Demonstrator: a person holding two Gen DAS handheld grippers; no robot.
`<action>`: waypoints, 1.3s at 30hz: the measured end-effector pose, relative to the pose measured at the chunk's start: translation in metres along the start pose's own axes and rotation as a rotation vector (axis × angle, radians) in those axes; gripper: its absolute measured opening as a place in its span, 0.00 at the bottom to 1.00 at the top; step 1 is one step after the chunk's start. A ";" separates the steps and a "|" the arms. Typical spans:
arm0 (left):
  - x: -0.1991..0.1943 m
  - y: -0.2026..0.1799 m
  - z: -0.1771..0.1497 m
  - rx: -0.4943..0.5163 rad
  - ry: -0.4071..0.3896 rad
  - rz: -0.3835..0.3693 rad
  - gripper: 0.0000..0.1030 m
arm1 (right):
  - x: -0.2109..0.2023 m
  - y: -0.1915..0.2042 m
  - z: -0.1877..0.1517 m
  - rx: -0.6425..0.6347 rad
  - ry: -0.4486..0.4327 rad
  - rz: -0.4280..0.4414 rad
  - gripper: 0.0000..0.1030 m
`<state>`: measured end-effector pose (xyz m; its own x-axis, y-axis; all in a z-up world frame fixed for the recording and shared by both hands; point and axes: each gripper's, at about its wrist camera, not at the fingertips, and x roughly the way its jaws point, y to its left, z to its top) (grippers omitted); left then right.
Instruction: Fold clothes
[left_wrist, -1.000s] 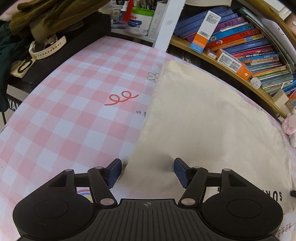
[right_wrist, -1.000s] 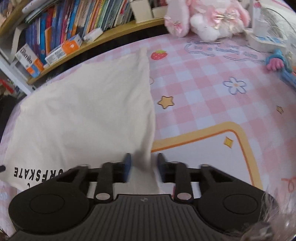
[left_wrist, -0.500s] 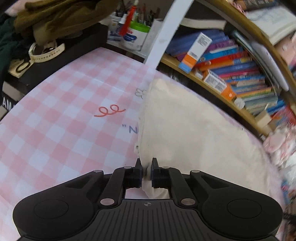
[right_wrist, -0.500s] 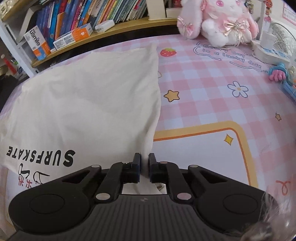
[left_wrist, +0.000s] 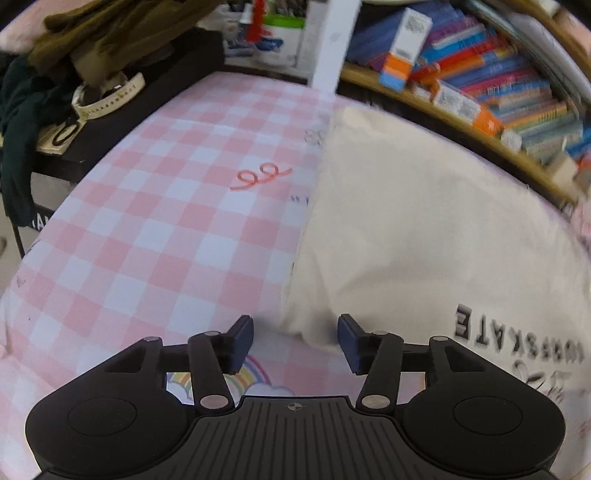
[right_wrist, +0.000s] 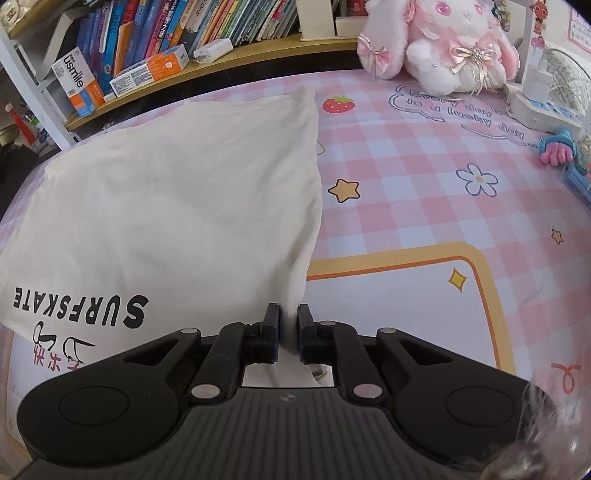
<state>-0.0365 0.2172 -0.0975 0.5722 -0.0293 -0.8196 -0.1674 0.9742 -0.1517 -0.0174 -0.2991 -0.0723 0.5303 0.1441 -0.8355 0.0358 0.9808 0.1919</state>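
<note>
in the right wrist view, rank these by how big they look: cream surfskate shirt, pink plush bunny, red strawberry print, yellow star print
1. Cream SURFSKATE shirt, far the largest.
2. Pink plush bunny, though it sits farther back, so it may be bigger than it looks.
3. Red strawberry print and yellow star print look about alike; not ranked.

pink checked tablecloth (left_wrist: 155, 236) | wooden bookshelf (right_wrist: 236, 55) behind, full of books | black side unit (left_wrist: 122, 99) left
</note>
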 end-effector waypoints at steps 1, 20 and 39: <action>0.001 -0.002 -0.001 0.014 -0.003 0.004 0.52 | 0.000 0.000 0.000 -0.002 0.000 -0.001 0.09; -0.003 0.005 0.000 -0.089 0.037 -0.049 0.17 | -0.002 0.000 0.003 -0.017 0.005 -0.012 0.06; 0.000 -0.004 0.007 -0.029 0.038 0.011 0.37 | -0.002 -0.001 0.001 -0.037 0.016 0.003 0.09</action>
<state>-0.0301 0.2146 -0.0926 0.5393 -0.0274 -0.8416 -0.1969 0.9677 -0.1577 -0.0175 -0.3004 -0.0697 0.5165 0.1492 -0.8432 0.0028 0.9844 0.1759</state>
